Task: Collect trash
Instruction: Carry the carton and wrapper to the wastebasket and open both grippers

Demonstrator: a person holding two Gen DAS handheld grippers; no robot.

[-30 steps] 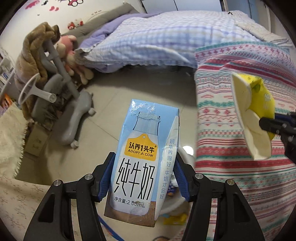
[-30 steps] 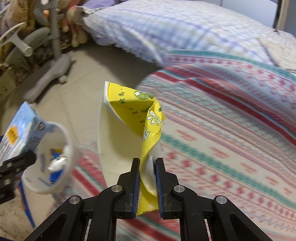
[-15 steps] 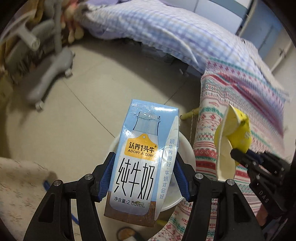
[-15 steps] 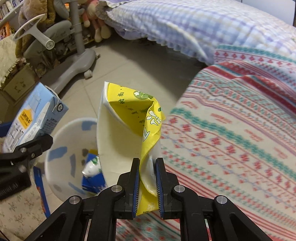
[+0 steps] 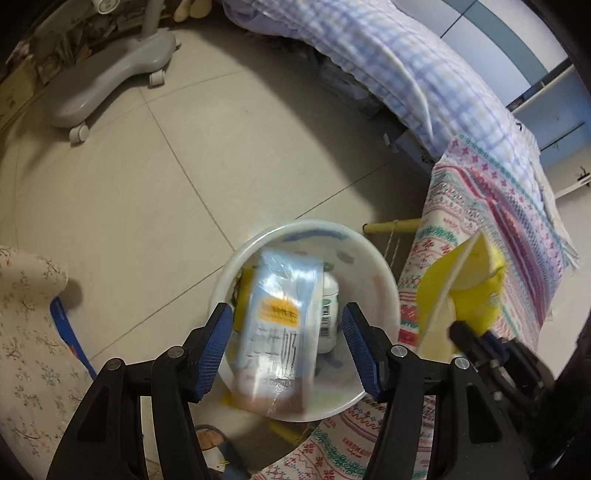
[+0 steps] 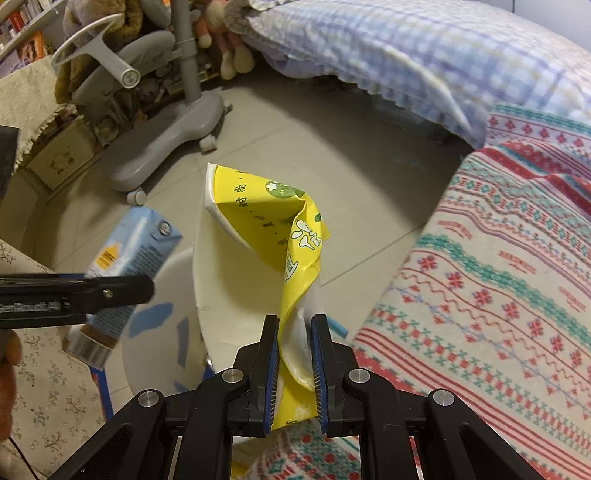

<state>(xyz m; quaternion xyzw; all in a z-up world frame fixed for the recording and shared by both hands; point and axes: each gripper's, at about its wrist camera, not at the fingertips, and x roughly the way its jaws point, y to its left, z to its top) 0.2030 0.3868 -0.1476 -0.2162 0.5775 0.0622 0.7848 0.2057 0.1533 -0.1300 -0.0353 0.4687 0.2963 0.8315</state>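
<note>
While the right gripper (image 6: 293, 343) pinches a yellow cup (image 6: 258, 251), only the left wrist view shows the left gripper (image 5: 288, 339) spread wide, the blurred milk carton (image 5: 280, 328) seemingly loose above the bin (image 5: 373, 258).

Home bedroom, likely a child's. A bed (image 6: 424, 48) with a blue-and-purple checked quilt is lying across the view from 12 to 2 o'clock. A striped patterned blanket (image 6: 498, 266) is draping over furniture at 3 o'clock. Soft toys (image 6: 225, 48) are leaning against the bed end at 11 o'clock, beside a grey adjustable chair (image 6: 162, 122) on castors. Books (image 6: 22, 26) are showing on shelves at 10 o'clock. Pale floor tiles (image 5: 177, 177) are running underneath. A white bin (image 5: 373, 266) is sitting on the floor by the blanket, holding packaging.
</note>
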